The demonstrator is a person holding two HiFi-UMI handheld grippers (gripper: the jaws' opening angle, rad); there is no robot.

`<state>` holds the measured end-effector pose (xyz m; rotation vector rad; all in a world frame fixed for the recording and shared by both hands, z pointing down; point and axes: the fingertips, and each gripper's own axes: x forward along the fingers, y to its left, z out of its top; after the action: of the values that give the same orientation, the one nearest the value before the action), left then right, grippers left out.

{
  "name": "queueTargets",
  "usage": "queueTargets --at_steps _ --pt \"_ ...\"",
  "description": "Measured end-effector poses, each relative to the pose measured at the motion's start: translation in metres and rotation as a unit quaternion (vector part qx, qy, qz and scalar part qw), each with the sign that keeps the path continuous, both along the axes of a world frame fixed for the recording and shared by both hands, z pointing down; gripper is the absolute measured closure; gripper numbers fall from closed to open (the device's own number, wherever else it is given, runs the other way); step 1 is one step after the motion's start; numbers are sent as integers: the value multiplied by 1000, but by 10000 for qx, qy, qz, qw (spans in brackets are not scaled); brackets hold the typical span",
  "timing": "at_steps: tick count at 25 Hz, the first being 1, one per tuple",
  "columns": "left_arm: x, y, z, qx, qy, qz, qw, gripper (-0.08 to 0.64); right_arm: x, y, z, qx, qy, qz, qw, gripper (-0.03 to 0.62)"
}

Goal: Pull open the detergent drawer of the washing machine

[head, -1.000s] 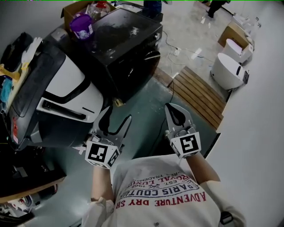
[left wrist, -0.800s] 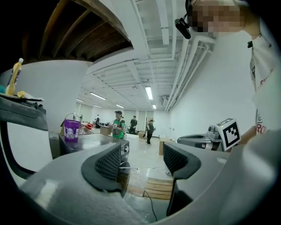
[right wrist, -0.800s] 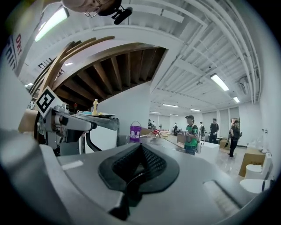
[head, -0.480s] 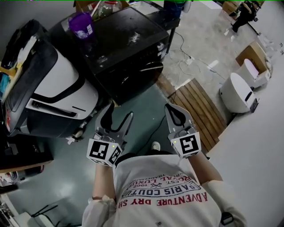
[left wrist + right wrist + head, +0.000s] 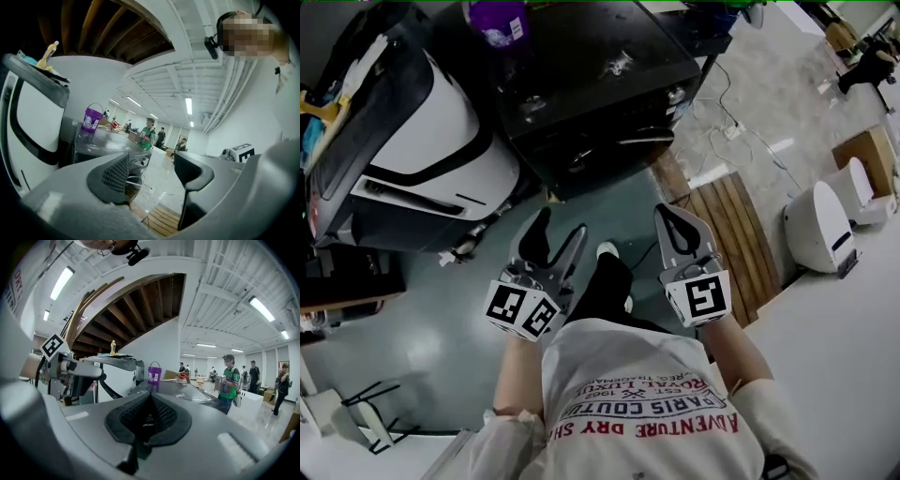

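Note:
Two washing machines stand ahead of me: a white and black one (image 5: 422, 141) at the left and a black one (image 5: 581, 84) in the middle, with a purple bucket (image 5: 499, 21) on top. I cannot make out a detergent drawer on either. My left gripper (image 5: 560, 230) is open and holds nothing, a short way in front of the black machine's lower front. In its own view the left gripper (image 5: 150, 173) frames the black machine (image 5: 108, 145) and the bucket (image 5: 92, 119). My right gripper (image 5: 675, 220) is shut on nothing, over the floor; the right gripper (image 5: 147, 416) points past the bucket (image 5: 154, 372).
A wooden slatted pallet (image 5: 727, 234) lies on the floor to the right, with a white round appliance (image 5: 820, 225) beyond it. Cables (image 5: 722, 122) trail by the black machine. My shoe (image 5: 607, 251) shows between the grippers. Several people (image 5: 229, 380) stand far off.
The machines have slid up and right in the head view as I shifted. My leg and shoe now show between the grippers. Both grippers keep their states.

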<state>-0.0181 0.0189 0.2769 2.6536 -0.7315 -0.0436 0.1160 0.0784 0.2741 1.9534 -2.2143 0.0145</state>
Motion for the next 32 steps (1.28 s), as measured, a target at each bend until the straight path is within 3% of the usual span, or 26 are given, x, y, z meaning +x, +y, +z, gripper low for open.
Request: queueTargets --at_steps 6,10,13,17,22,28,32 --pt "19 -55 43 -608 553 -186 9964 259 16 -62 31 -94 -18 -297 9995 592" --pt "34 -101 76 -989 1004 -292 9896 259 19 -114 54 -153 -35 -658 9977 592" --pt "41 -132 106 -1330 1371 -389 9808 258 17 -152 70 -172 -79 -855 9962 592" --pt "41 -165 150 -1843 1860 -659 9629 242 13 -195 92 -289 -148 -1051 9939 592" --pt "30 -204 207 -2444 2460 -1173 9306 242 12 -231 132 -498 -199 -1185 9915 592" --pt "31 -230 247 -2911 3464 -1606 8772 242 12 -246 176 -676 -64 -1531 9859 592" --pt "29 -243 258 -3013 4187 -1786 8379 241 3 -256 186 -708 -308 -1640 9834 592"
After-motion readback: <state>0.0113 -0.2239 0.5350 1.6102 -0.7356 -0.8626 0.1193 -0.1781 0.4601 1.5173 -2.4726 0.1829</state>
